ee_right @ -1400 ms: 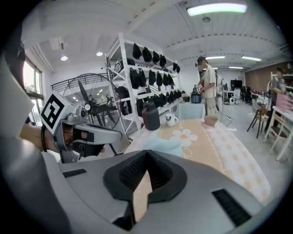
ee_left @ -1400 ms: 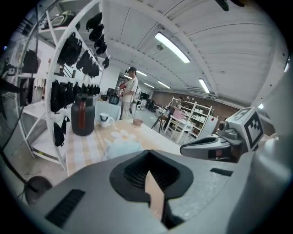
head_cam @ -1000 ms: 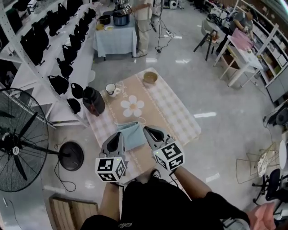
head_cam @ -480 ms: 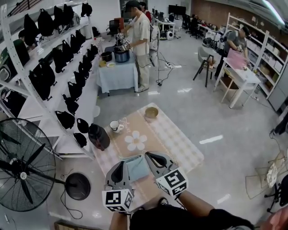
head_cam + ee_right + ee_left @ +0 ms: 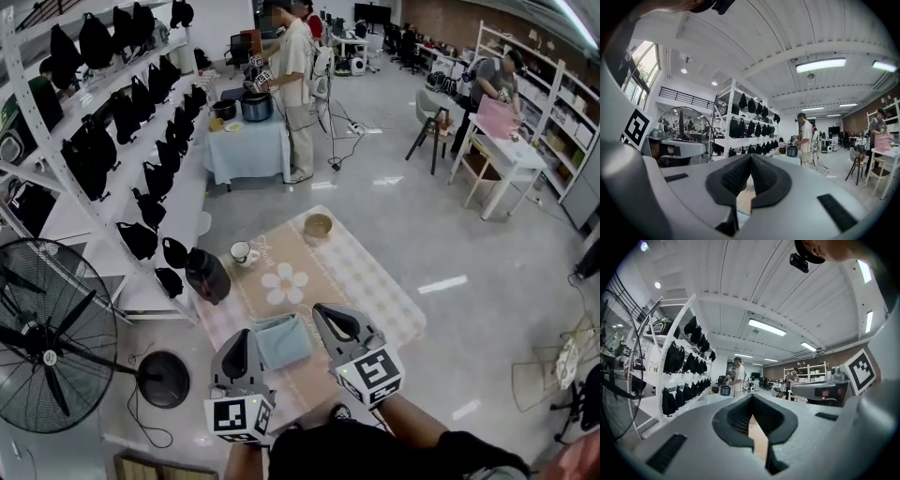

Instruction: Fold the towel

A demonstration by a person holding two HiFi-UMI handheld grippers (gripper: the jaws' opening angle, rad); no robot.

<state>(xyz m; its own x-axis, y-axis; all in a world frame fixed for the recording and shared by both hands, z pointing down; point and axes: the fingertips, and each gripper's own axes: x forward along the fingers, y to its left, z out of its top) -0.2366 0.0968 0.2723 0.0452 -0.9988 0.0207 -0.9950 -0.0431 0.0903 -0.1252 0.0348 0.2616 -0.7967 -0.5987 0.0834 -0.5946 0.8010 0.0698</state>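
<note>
The blue-grey towel lies folded into a small rectangle on the near end of the table, which has a beige checked cloth with a white flower. In the head view my left gripper hangs just left of the towel and my right gripper just right of it, both lifted off it. Each is shut with nothing between its pads. The left gripper view and the right gripper view look level across the room, their dark pads meeting at the tip. A strip of tablecloth shows through the gap below.
A black jug, a cup and a bowl stand on the far part of the table. A large fan and a shelf of black bags are at the left. A person stands at a table beyond.
Both grippers have risen off the towel towards the head camera and stayed shut. The towel stays flat on the table. The head view has tilted up.
</note>
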